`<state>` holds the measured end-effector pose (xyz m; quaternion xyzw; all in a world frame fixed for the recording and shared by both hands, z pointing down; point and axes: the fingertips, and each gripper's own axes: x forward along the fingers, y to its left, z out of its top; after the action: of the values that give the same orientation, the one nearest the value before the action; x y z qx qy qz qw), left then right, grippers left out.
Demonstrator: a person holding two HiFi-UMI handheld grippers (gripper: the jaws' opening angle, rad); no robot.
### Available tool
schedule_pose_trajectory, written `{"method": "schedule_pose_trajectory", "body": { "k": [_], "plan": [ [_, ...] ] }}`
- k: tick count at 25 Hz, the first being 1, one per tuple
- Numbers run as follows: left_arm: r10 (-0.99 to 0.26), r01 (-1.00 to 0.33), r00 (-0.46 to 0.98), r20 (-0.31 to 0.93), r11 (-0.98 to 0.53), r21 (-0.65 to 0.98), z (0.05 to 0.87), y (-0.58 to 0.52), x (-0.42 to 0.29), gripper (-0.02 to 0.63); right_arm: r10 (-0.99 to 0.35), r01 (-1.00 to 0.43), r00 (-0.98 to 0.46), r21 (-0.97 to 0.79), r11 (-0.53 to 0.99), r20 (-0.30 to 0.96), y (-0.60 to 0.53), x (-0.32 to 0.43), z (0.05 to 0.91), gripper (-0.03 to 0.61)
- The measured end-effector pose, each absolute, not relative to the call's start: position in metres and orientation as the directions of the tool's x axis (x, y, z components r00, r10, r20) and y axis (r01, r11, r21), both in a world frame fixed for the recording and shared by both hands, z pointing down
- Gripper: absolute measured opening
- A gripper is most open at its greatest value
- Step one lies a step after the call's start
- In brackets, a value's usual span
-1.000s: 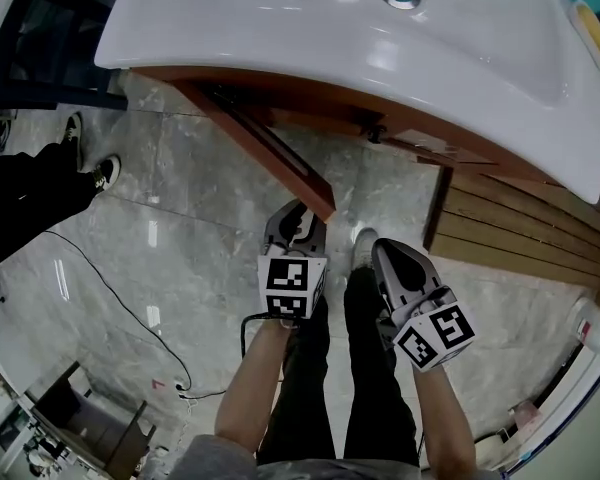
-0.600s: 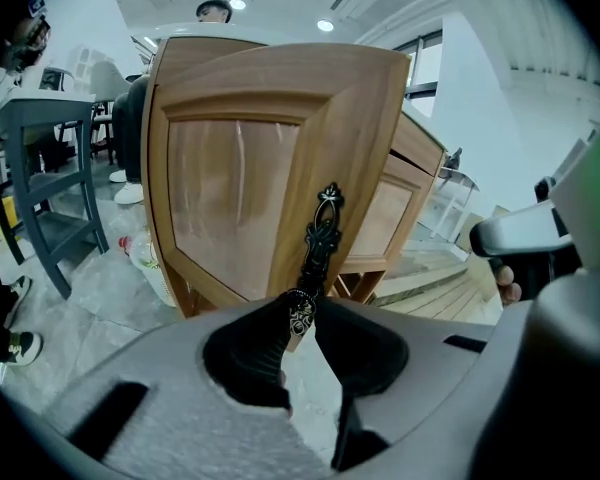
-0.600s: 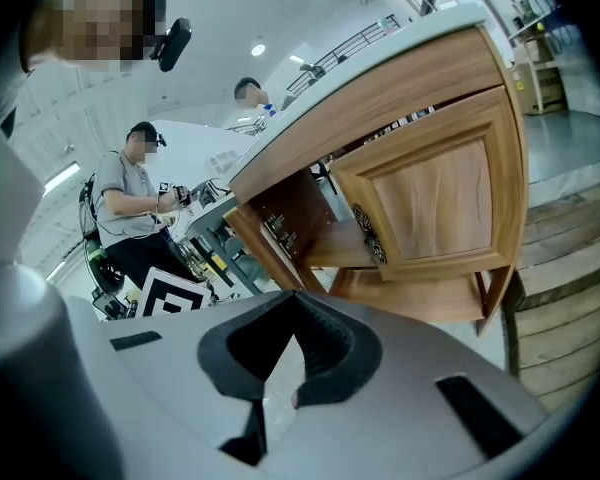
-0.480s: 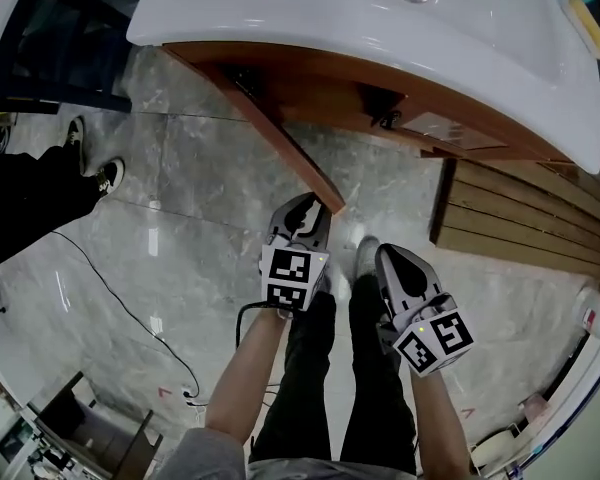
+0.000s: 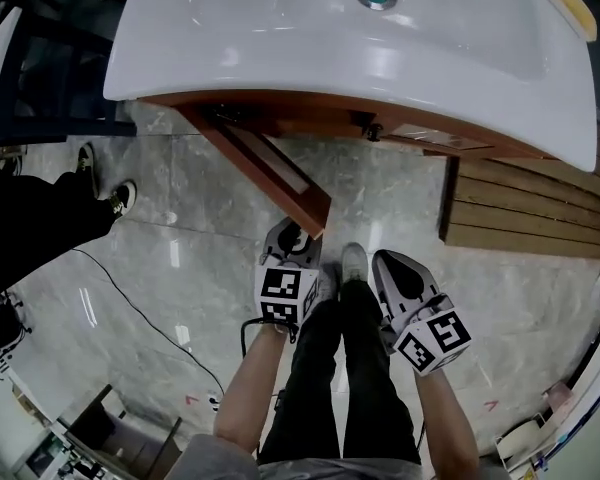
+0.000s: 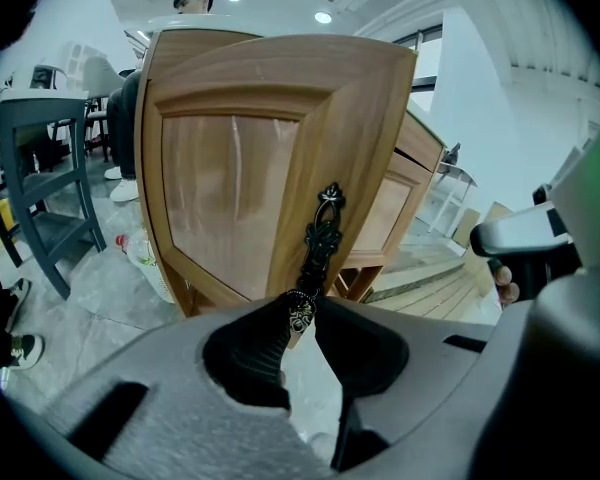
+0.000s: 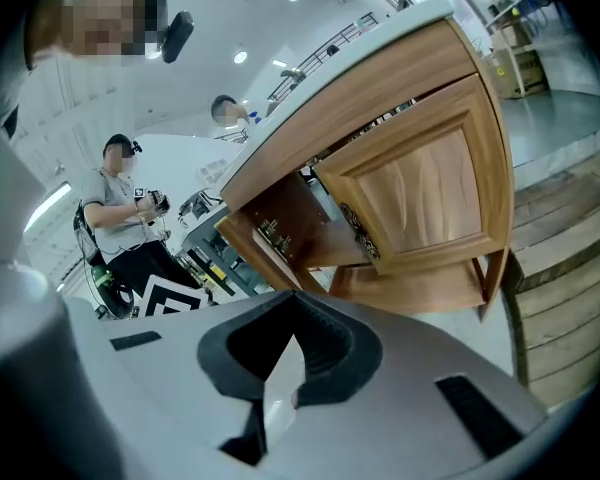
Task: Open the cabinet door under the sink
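Under the white sink (image 5: 280, 48) the wooden cabinet door (image 5: 270, 168) stands swung out toward me. In the left gripper view the door's panel (image 6: 230, 188) fills the middle, with a dark ornate metal handle (image 6: 320, 238) running down its edge. My left gripper (image 6: 300, 313) is shut on the lower end of that handle; in the head view the left gripper (image 5: 298, 233) sits at the door's free edge. My right gripper (image 5: 395, 263) hangs beside it, apart from the cabinet. The right gripper (image 7: 295, 303) has its tips together with nothing between them. It faces the other cabinet door (image 7: 430, 188), which is ajar.
A slatted wooden platform (image 5: 530, 208) lies on the marble floor right of the cabinet. A black cable (image 5: 130, 298) trails across the floor at left, near another person's shoes (image 5: 110, 198). My own feet (image 5: 352, 263) stand between the grippers. A grey chair (image 6: 30, 168) stands left of the door.
The head view has shifted a little. The door stays swung out, the left gripper keeps its hold on the handle, and the right gripper keeps its place.
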<state>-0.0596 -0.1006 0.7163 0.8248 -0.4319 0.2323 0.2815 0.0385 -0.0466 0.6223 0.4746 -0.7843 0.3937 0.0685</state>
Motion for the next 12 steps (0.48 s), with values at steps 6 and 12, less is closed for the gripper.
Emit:
{"method": "schedule_pose_trajectory", "body": {
  "k": [6,12],
  "plan": [
    [-0.581,-0.844,0.518,0.628,-0.465,0.266,0.715,-0.100,-0.062,0.086,-0.706,-0.798,-0.537,-0.550,0.248,0.461,-0.060,0.036,0.620,0.009],
    [-0.553,-0.816,0.554,0.622,-0.509,0.275,0.717,-0.088,-0.080,0.086,-0.728,-0.811,-0.504,-0.545,0.213,0.465,-0.047,0.013,0.626,0.009]
  ]
}}
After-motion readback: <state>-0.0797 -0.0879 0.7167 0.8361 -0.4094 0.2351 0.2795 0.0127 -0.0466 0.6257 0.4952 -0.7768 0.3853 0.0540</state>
